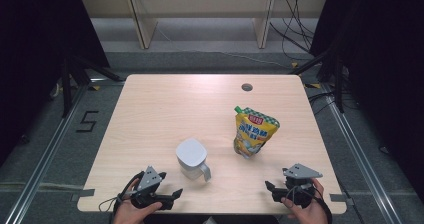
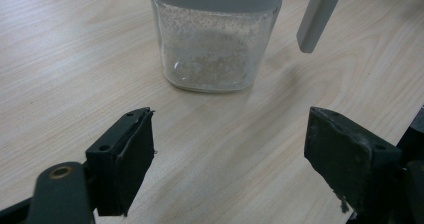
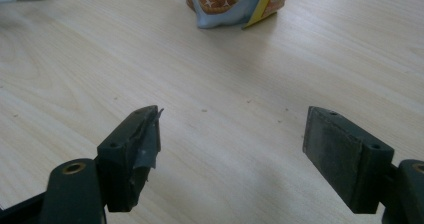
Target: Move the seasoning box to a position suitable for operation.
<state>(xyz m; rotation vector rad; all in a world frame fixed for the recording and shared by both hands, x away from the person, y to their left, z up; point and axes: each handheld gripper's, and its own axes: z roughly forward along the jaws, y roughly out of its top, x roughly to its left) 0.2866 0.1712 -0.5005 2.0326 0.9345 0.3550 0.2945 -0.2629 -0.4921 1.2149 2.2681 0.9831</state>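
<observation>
Near the middle of the table [image 1: 150, 104] stands a glass jar [image 1: 192, 158] with a white lid and a handle at its 4 o'clock. At 7 o'clock from it, the left gripper [image 1: 176, 192] rests, jaws spread wide and empty. A yellow pouch [image 1: 252, 132] stands upright at 2 o'clock from the jar, well apart. At the pouch's 5 o'clock, the right gripper [image 1: 269, 186] is likewise released, gripping nothing.

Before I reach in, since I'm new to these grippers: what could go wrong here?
The pouch stands upright on a narrow base and leans; a nudge from the open right gripper could topple it. The jar looks like glass under its white lid, so a clumsy pinch by the open left gripper might slide it toward the table's near edge.
</observation>
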